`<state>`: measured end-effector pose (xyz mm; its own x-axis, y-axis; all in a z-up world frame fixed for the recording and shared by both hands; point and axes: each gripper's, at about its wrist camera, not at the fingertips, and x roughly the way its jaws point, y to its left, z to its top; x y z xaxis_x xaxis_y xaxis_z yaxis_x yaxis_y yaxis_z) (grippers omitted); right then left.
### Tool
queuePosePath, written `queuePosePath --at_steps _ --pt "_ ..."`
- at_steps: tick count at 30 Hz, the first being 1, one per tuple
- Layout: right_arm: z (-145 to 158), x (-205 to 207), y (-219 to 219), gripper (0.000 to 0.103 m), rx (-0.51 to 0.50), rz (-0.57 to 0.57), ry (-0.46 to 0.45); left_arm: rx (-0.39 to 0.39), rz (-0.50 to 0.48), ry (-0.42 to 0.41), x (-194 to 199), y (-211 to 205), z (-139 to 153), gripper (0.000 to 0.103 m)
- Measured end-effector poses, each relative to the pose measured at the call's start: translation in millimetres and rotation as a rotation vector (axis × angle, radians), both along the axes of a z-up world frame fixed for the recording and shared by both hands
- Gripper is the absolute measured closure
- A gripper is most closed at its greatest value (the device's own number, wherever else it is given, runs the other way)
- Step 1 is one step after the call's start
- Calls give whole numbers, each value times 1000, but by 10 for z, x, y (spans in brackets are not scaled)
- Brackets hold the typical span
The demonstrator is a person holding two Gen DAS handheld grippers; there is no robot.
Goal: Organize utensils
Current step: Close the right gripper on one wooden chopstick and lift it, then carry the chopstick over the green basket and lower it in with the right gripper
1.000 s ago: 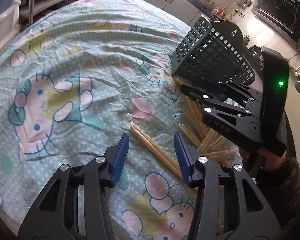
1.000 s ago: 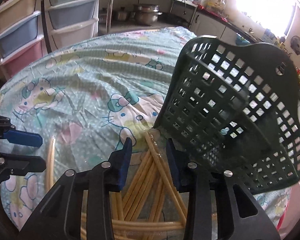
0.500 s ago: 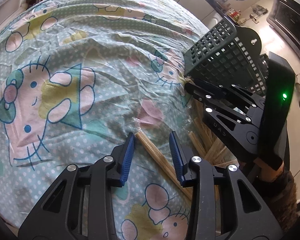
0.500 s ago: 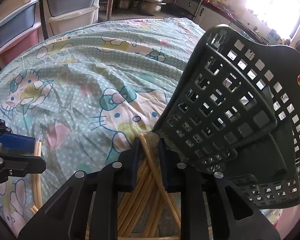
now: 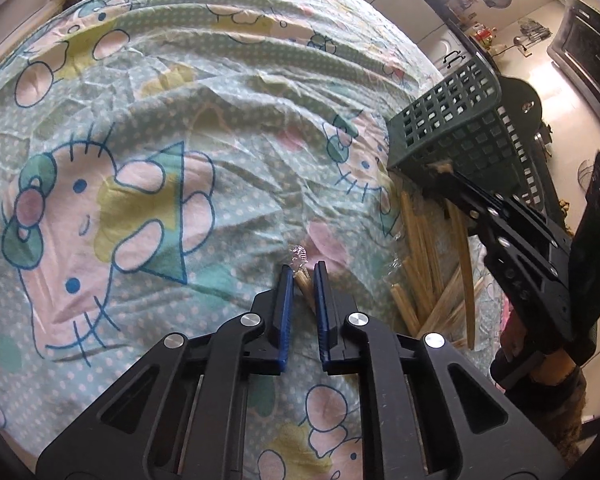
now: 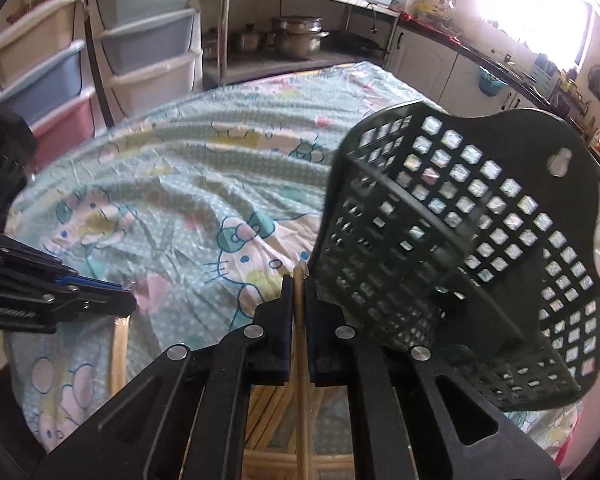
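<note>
A clear-wrapped pair of wooden chopsticks [image 5: 305, 285] lies on the cartoon-print cloth, its tip between the blue pads of my left gripper [image 5: 303, 270], whose jaws are closing onto it. More chopsticks [image 5: 424, 248] are piled in front of the dark green lattice basket [image 5: 452, 136], which lies tipped over. My right gripper [image 6: 299, 280] is closing tight on another chopstick pair [image 6: 299, 308] right at the basket's [image 6: 460, 220] lower corner, with the pile [image 6: 276, 412] below it. In the right wrist view the left gripper [image 6: 120, 288] shows at the left edge.
The tablecloth [image 5: 140, 120] covers the whole table. Plastic drawer units [image 6: 40, 72] and a shelf with steel pots [image 6: 296, 36] stand beyond the far edge. Kitchen cabinets [image 6: 440, 68] run along the right. A sleeve [image 5: 556, 400] shows behind the right gripper.
Both grippers' jaws have come together from open, each onto a chopstick pair. The right gripper has risen a little beside the basket. The left one has crept forward to the wrapped tip.
</note>
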<state>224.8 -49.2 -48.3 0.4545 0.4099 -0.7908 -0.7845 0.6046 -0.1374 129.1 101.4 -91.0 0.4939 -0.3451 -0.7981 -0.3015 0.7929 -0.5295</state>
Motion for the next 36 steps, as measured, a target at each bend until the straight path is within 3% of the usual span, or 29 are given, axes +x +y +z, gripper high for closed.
queuePosePath --at_steps 6,12,36 --pt "266 -32 -223 97 87 -28 -7 20 6 -80 -45 123 286 98" --pt "605 -81 -452 97 179 -56 -36 63 -15 -192 -11 113 758 100" --pt "1908 -503 -1144 97 485 -165 -252 174 -142 -597 370 -474 2306 101"
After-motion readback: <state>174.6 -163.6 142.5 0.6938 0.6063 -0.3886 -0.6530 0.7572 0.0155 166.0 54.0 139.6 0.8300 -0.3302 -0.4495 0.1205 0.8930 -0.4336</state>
